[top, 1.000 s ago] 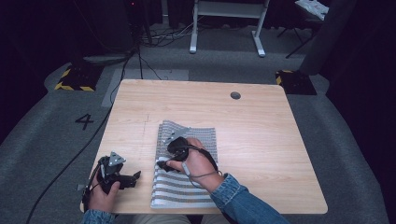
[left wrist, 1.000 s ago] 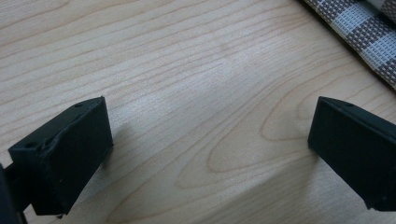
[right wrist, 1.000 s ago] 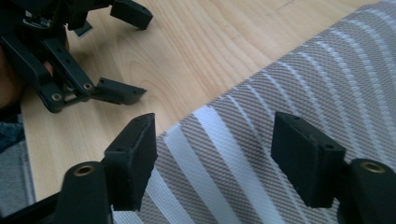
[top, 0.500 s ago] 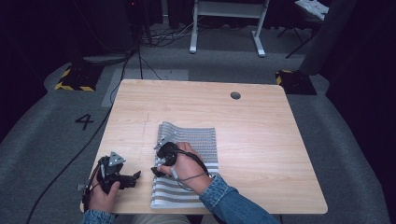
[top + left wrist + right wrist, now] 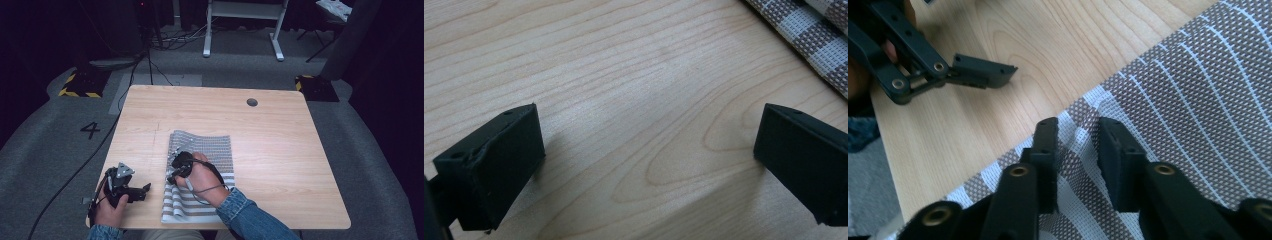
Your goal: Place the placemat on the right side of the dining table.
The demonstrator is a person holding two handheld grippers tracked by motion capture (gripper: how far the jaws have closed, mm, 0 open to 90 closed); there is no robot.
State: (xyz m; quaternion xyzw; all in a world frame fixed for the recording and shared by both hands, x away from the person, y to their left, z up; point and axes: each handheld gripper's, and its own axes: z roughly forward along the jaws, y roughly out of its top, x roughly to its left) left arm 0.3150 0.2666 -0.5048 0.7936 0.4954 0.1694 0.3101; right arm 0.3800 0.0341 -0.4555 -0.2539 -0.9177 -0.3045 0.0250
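A brown-and-white striped cloth (image 5: pixel 205 150) lies folded on the wooden table (image 5: pixel 280 130), running from the middle to the near edge. My right gripper (image 5: pixel 172 176) rests on the cloth's left edge. In the right gripper view its jaws (image 5: pixel 1078 145) stand nearly together, pinching a small raised pucker of the cloth (image 5: pixel 1198 100). My left gripper (image 5: pixel 145 189) lies low at the near left corner over bare wood, a short way left of the cloth. Its jaws (image 5: pixel 649 165) are wide open with nothing between them; a cloth corner (image 5: pixel 819 35) shows beyond. The left gripper (image 5: pixel 983 72) also appears in the right gripper view.
A dark round grommet (image 5: pixel 252 102) sits in the table's far right part. A black cable (image 5: pixel 75 170) trails over the grey floor at the left. A white frame stand (image 5: pixel 245 25) and yellow-black striped blocks (image 5: pixel 80 85) lie beyond the table.
My right gripper has slid left across the cloth to its left edge and closed on the fabric. The left gripper has stayed put.
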